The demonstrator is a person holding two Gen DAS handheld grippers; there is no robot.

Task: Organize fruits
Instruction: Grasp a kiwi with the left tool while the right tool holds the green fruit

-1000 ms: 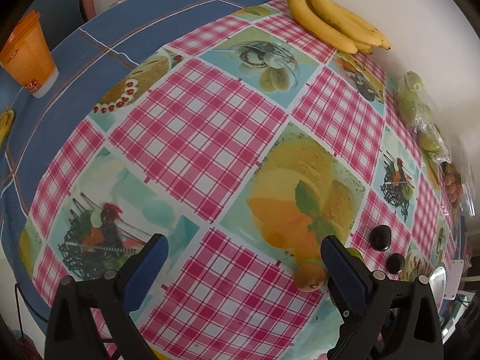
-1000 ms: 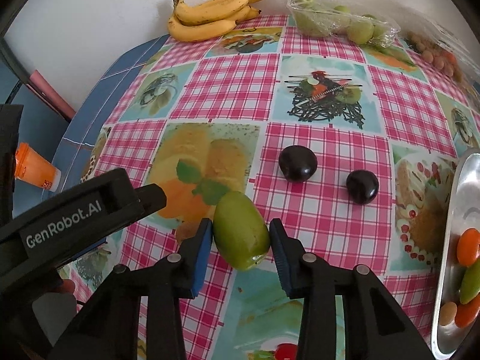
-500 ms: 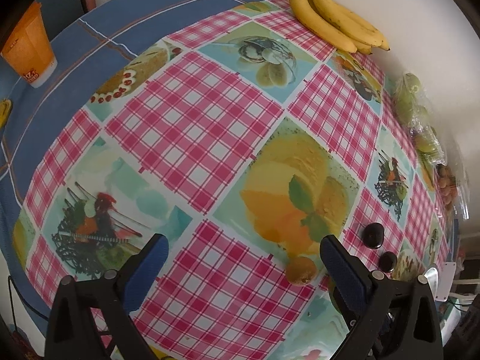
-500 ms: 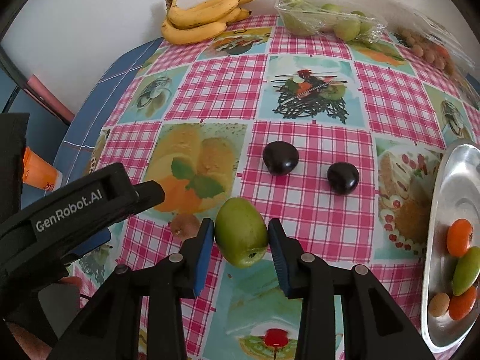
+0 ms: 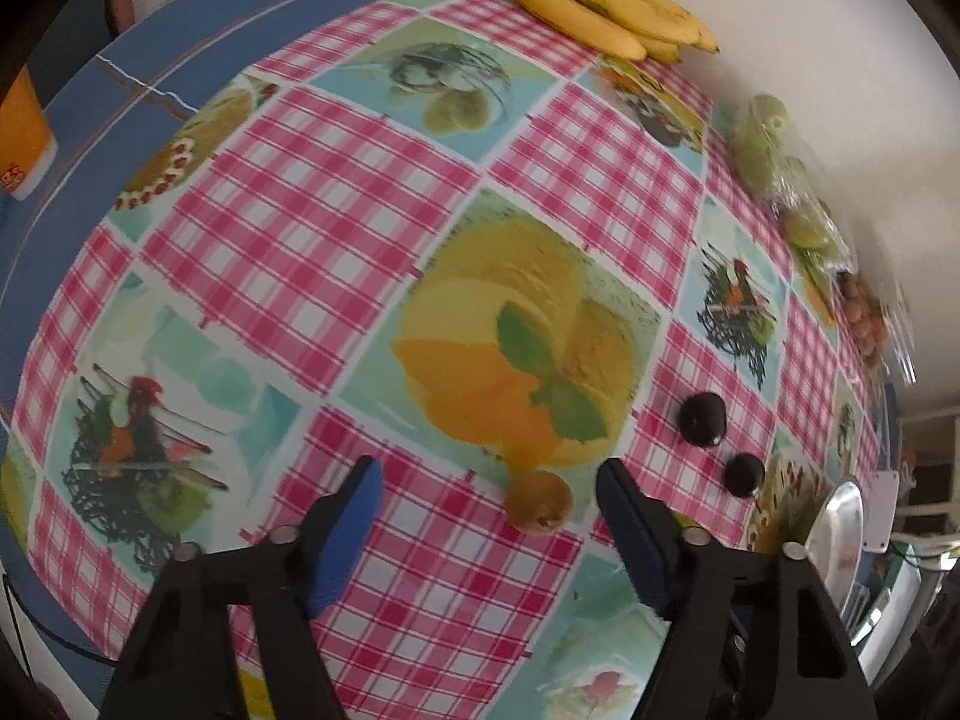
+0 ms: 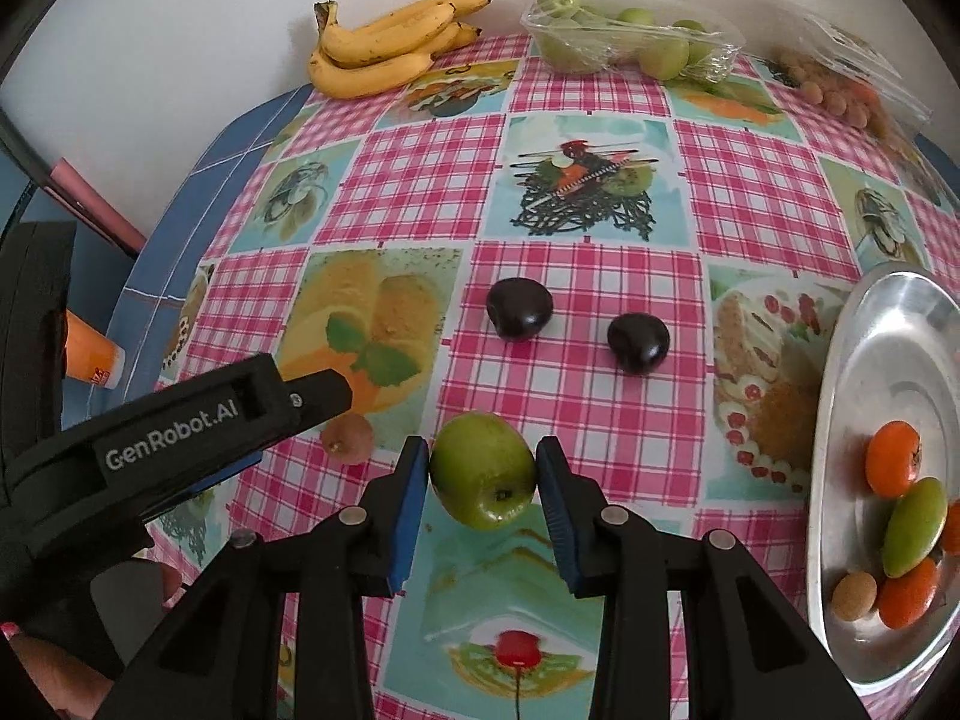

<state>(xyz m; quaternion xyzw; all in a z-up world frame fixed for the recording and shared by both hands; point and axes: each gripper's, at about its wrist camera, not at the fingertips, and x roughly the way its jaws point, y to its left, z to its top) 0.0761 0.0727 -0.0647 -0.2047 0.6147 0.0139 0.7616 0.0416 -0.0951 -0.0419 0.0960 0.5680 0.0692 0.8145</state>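
My right gripper (image 6: pixel 483 480) is shut on a green fruit (image 6: pixel 483 477), held above the checked tablecloth. A small brown kiwi (image 5: pixel 537 501) lies on the cloth between the blue pads of my left gripper (image 5: pixel 489 480), whose jaws are closing; the pads stand apart from it. The same kiwi (image 6: pixel 347 438) shows beside the left gripper's body in the right wrist view. Two dark plums (image 6: pixel 519 309) (image 6: pixel 638 342) lie on the cloth beyond. A metal tray (image 6: pixel 888 360) at the right holds orange, green and brown fruits.
Bananas (image 6: pixel 384 45) lie at the far edge by the wall, next to a wrapped pack of green fruit (image 6: pixel 624 42) and a bag of small brownish fruit (image 6: pixel 840 90). An orange cup (image 5: pixel 21 132) stands on the blue cloth at the left.
My left gripper's jaws have narrowed around the kiwi, which now sits between the pads. My right gripper has lifted the green fruit slightly and shifted toward the tray.
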